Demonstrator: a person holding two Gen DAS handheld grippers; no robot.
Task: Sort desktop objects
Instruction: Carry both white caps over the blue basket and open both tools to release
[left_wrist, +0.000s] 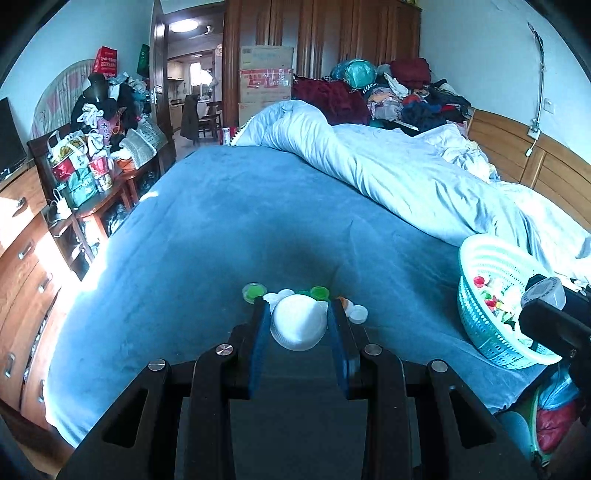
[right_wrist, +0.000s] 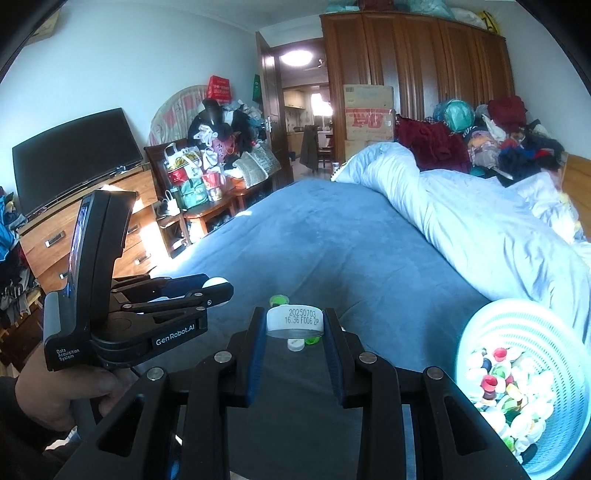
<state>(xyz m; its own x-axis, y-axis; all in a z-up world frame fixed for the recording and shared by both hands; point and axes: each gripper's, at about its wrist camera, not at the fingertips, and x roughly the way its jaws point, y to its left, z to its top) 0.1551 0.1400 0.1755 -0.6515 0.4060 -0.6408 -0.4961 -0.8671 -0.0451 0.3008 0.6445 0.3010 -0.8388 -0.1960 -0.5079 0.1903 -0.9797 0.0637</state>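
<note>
From the left wrist, the left gripper (left_wrist: 298, 325) pinches a smooth, domed white cap (left_wrist: 298, 328) above the blue bed (left_wrist: 221, 229), loose caps (left_wrist: 317, 293) just beyond.

From the right wrist, the right gripper (right_wrist: 294, 325) clamps a white printed cap (right_wrist: 294, 322); the teal basket (right_wrist: 524, 317) of caps sits right.

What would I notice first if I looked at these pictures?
Probably the white bottle cap with numbers printed on it, pinched in the right gripper just above the blue bed. The left gripper holds another white cap, with more caps lying loose on the bed beyond it. To the right sits a basket full of colourful caps.
</note>
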